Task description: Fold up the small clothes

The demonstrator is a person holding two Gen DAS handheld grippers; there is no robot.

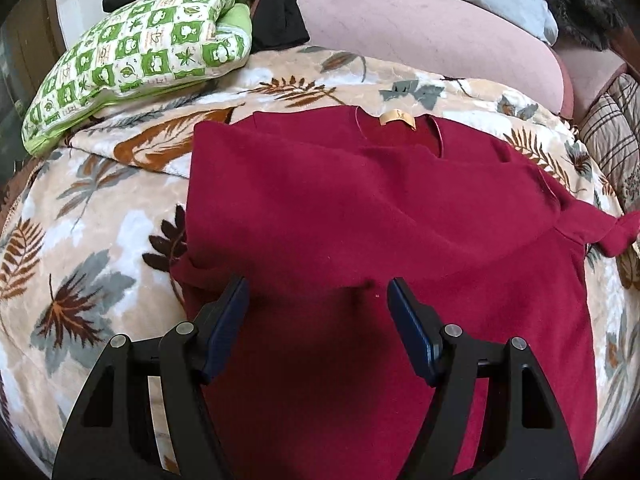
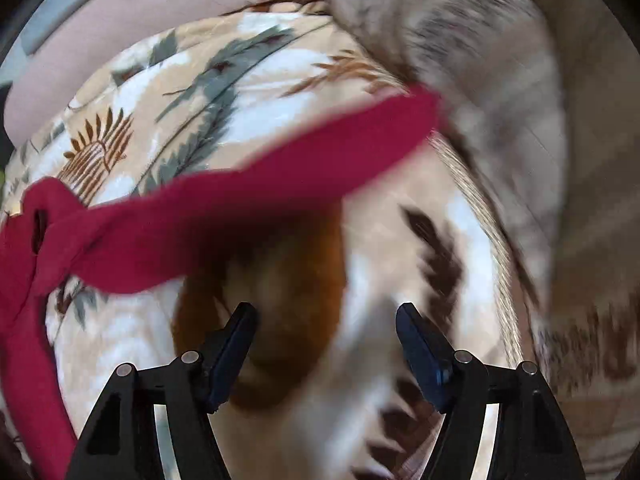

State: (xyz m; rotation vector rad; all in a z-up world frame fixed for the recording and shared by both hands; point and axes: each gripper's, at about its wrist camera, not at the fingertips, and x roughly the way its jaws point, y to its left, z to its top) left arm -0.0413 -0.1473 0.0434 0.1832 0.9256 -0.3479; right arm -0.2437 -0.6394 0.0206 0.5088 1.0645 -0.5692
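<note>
A dark red shirt (image 1: pixel 360 216) lies flat on the leaf-patterned blanket (image 1: pixel 88 248), its neckline with a tan label (image 1: pixel 397 119) at the far side. Its left side looks folded inward. My left gripper (image 1: pixel 318 300) is open and empty, just above the shirt's lower middle. In the right wrist view, the shirt's red sleeve (image 2: pixel 248 200) stretches out across the blanket (image 2: pixel 224 92), bunched where it meets the shirt at the left. My right gripper (image 2: pixel 326 328) is open and empty, over bare blanket a little short of the sleeve. That view is motion-blurred.
A green-and-white patterned pillow (image 1: pixel 132 60) and black clothing (image 1: pixel 276 12) lie at the far left. A pink cushion (image 1: pixel 432 36) runs along the back. A plaid cushion (image 1: pixel 616 132) sits at the right, also blurred in the right wrist view (image 2: pixel 500 100).
</note>
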